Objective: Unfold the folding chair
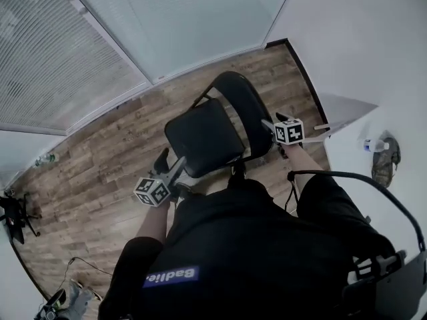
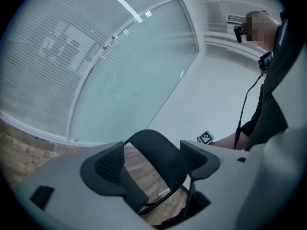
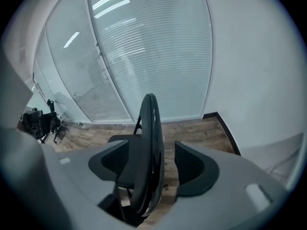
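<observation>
In the head view the folding chair (image 1: pixel 203 139) stands on the wooden floor (image 1: pixel 100 159) just in front of you. Its seat (image 1: pixel 200 135) lies flat and its backrest (image 1: pixel 237 92) rises at the far edge of the seat, so the unfolding looks done (I judge that little is left except backing off, or checking that it sits square). Your left gripper (image 1: pixel 167 169) is at the near left corner of the seat, well apart from the backrest, and your right gripper (image 1: pixel 272 127) is just beside the backrest's right end. In the left gripper view the left gripper (image 2: pixel 153 159) has its jaws apart with nothing pressed between the pads. The backrest (image 2: pixel 165 171) only shows through the gap, some way beyond them, with the right gripper's marker cube (image 2: pixel 205 137) past its right side. In the right gripper view the right gripper (image 3: pixel 154 164) also has its jaws wide apart. The backrest (image 3: pixel 148 138) stands edge-on between them, closer to the left pad, with open floor showing on its right side, so nothing clamps it. The seat (image 3: pixel 120 139) lies to the left of the backrest.
</observation>
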The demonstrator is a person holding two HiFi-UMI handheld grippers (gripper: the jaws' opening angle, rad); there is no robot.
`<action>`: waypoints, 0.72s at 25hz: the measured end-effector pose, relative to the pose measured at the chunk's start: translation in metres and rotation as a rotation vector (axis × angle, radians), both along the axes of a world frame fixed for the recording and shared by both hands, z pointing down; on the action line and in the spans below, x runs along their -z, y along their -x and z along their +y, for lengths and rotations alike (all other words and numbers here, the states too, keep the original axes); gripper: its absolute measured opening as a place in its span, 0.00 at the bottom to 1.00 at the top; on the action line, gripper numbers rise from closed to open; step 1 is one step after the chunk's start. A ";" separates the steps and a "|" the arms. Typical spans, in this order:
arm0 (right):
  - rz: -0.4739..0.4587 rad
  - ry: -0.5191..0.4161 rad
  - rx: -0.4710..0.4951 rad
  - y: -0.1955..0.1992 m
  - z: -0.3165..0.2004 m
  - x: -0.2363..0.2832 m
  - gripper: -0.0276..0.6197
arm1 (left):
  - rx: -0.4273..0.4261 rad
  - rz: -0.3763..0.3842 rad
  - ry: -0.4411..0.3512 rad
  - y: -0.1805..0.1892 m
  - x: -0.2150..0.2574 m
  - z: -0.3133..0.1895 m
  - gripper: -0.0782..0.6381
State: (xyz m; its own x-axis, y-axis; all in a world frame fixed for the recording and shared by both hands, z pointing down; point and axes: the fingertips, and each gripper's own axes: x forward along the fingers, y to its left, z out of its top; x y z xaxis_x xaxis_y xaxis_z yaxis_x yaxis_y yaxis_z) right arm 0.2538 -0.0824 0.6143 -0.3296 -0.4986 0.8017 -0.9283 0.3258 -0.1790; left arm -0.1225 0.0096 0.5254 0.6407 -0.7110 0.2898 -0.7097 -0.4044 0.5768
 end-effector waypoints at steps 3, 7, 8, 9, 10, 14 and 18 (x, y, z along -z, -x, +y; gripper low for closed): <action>-0.023 -0.060 0.073 0.022 0.009 0.036 0.48 | -0.054 0.000 -0.077 -0.014 0.037 0.002 0.59; -0.062 -0.143 0.207 0.079 0.035 0.070 0.43 | -0.114 -0.006 -0.150 -0.031 0.074 0.011 0.59; -0.084 -0.166 0.237 0.097 0.043 0.078 0.41 | -0.129 -0.002 -0.167 -0.035 0.084 0.013 0.59; -0.111 -0.187 0.262 0.116 0.050 0.086 0.40 | -0.144 0.002 -0.185 -0.038 0.096 0.014 0.59; -0.140 -0.206 0.287 0.136 0.057 0.095 0.40 | -0.159 0.006 -0.204 -0.040 0.108 0.014 0.59; -0.262 -0.264 0.426 0.209 0.077 0.140 0.26 | -0.205 0.017 -0.255 -0.044 0.151 0.011 0.59; -0.334 -0.330 0.563 0.252 0.090 0.182 0.13 | -0.242 0.023 -0.300 -0.055 0.176 0.018 0.59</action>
